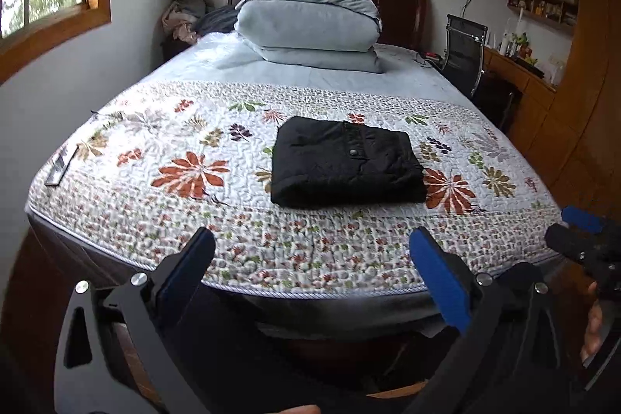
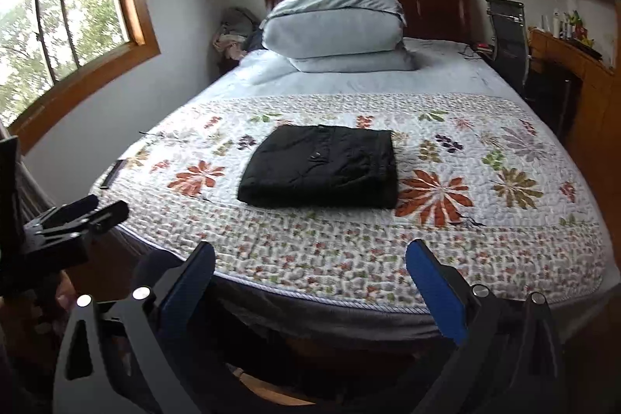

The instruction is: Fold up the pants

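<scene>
A: Where does the left wrist view sit?
B: Off the foot of the bed [image 1: 116, 158], a little above it, looking along it toward the headboard [image 1: 399, 6], between the left gripper [image 1: 310, 251] fingers.

A: And the right wrist view?
B: Much the same, just to the right, with the right gripper [image 2: 310, 258] framing the bottom.

A: What do they share?
B: The whole bed, the folded pants [image 1: 345, 165] mid-quilt, the stacked pillows [image 1: 310, 22], both windows. Each also catches the other gripper at its edge
</scene>
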The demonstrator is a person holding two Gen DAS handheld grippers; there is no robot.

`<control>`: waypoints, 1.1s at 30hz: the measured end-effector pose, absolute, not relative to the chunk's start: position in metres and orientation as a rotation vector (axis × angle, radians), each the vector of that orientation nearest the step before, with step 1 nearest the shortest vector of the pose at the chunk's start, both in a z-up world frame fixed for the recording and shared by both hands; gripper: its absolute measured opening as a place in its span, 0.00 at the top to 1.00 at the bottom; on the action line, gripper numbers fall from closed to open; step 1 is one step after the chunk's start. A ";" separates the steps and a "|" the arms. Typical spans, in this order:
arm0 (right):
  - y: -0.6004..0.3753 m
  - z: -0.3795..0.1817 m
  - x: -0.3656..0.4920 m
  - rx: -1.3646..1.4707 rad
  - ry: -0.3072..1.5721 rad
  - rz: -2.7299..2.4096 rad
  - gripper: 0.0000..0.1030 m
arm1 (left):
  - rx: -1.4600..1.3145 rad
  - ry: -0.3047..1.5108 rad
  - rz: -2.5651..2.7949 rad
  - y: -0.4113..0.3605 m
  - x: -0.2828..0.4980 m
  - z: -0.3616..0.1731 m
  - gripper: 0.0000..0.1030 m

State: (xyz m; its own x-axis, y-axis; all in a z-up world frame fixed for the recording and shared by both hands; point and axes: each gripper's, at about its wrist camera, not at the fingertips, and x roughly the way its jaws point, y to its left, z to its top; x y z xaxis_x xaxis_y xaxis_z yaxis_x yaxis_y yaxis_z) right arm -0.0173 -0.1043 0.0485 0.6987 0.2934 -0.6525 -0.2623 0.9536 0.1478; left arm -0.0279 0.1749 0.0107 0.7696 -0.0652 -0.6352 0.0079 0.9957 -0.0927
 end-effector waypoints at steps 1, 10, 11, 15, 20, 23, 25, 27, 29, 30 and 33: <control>-0.104 0.046 -0.016 0.041 0.751 0.306 0.03 | -0.088 0.697 -0.036 0.175 -0.028 0.008 0.03; -0.108 0.027 0.000 0.056 0.812 0.301 0.03 | -0.039 0.742 -0.013 0.167 -0.021 -0.013 0.03; -0.108 0.026 0.002 0.057 0.814 0.303 0.03 | -0.038 0.746 -0.014 0.166 -0.020 -0.014 0.03; -0.107 0.022 0.009 0.078 0.819 0.318 0.03 | -0.042 0.760 -0.018 0.166 -0.014 -0.019 0.03; -0.110 0.016 0.017 0.090 0.826 0.326 0.03 | -0.044 0.769 -0.019 0.164 -0.007 -0.025 0.03; -0.112 0.014 0.020 0.090 0.825 0.320 0.03 | -0.034 0.776 -0.021 0.162 -0.003 -0.026 0.03; -0.114 0.012 0.023 0.087 0.825 0.312 0.03 | -0.026 0.773 -0.021 0.161 -0.001 -0.027 0.03; -0.115 0.012 0.026 0.085 0.824 0.305 0.03 | -0.018 0.766 -0.023 0.160 0.000 -0.025 0.03; -0.115 0.013 0.028 0.084 0.820 0.301 0.03 | -0.019 0.759 -0.025 0.160 0.000 -0.024 0.03; -0.115 0.014 0.028 0.081 0.814 0.302 0.03 | -0.022 0.759 -0.027 0.160 0.001 -0.024 0.03; -0.114 0.015 0.028 0.070 0.798 0.296 0.03 | -0.022 0.766 -0.028 0.160 0.003 -0.025 0.03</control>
State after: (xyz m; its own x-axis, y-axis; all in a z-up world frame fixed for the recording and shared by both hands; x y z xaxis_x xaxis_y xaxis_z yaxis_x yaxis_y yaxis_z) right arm 0.0276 -0.1143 0.0149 0.6596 0.2871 -0.6947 -0.2348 0.9566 0.1725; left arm 0.0027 0.1597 -0.0252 0.7204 -0.0336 -0.6927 0.0176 0.9994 -0.0302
